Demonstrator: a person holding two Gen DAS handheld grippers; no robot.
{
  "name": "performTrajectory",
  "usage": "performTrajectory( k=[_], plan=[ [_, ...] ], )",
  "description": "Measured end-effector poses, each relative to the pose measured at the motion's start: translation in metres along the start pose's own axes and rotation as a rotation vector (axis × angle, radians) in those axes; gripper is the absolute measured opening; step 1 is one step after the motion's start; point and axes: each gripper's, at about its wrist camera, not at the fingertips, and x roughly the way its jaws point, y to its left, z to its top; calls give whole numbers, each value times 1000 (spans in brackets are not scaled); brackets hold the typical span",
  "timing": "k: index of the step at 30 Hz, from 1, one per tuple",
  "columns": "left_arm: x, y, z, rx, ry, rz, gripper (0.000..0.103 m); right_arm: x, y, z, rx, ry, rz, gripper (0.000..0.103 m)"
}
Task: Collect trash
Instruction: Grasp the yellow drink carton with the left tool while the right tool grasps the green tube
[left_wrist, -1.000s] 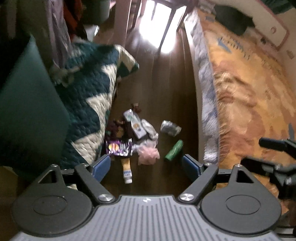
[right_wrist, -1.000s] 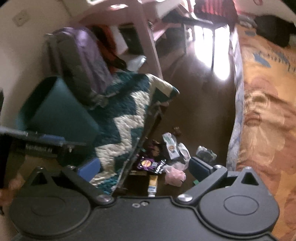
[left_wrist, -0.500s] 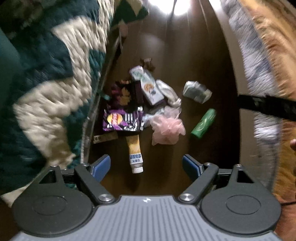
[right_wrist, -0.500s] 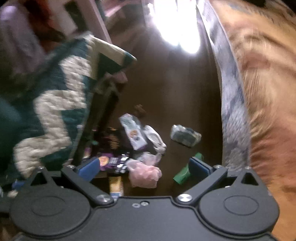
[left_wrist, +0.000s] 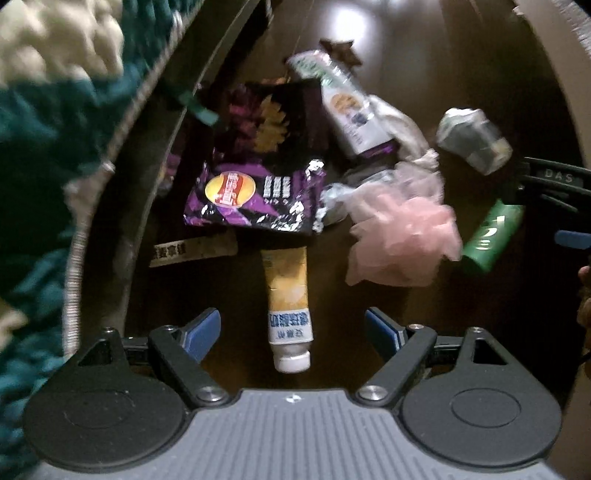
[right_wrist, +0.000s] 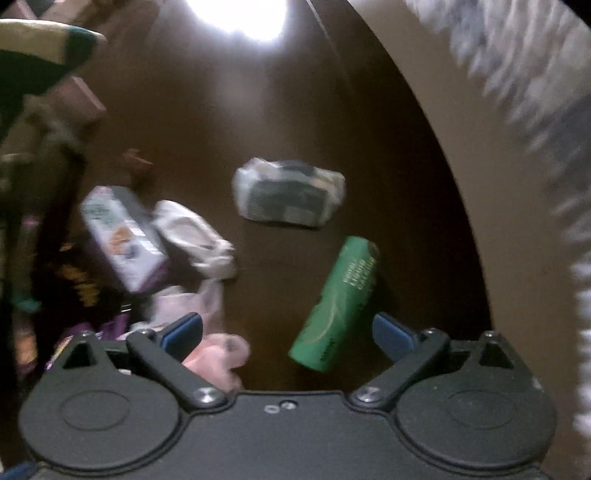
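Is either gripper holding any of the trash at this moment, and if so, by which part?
Nothing is held. The left gripper has open jaws above the yellow tube; the right gripper has open jaws above the green can.

The floor (left_wrist: 399, 66) is dark polished wood, glossy with glare. The purple snack bag (left_wrist: 255, 199) is shiny crinkled foil. The pink sponge (left_wrist: 402, 243) is soft mesh. The green can (right_wrist: 338, 306) looks smooth, the quilt (left_wrist: 44, 122) stitched cloth.
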Motion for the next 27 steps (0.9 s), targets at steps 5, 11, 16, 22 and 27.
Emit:
performTrajectory(
  k=[5,11,16,22,27],
  plan=[
    [51,-1,-1,-26,28,23,85,48,-7,-2,1,23,-72,96],
    [106,0,-7,-4,69,63,85,96,-18,0,22,66,-111,92],
    [127,6,-13,-27,101,49,84,117,-21,-4,3,98,-134,77],
    [137,7,-13,-16,118,44,55,124,-24,-8,18,105,-136,61],
    [140,1,-7,1,126,70,43,123,-24,-8,13,94,-137,53]
  ],
)
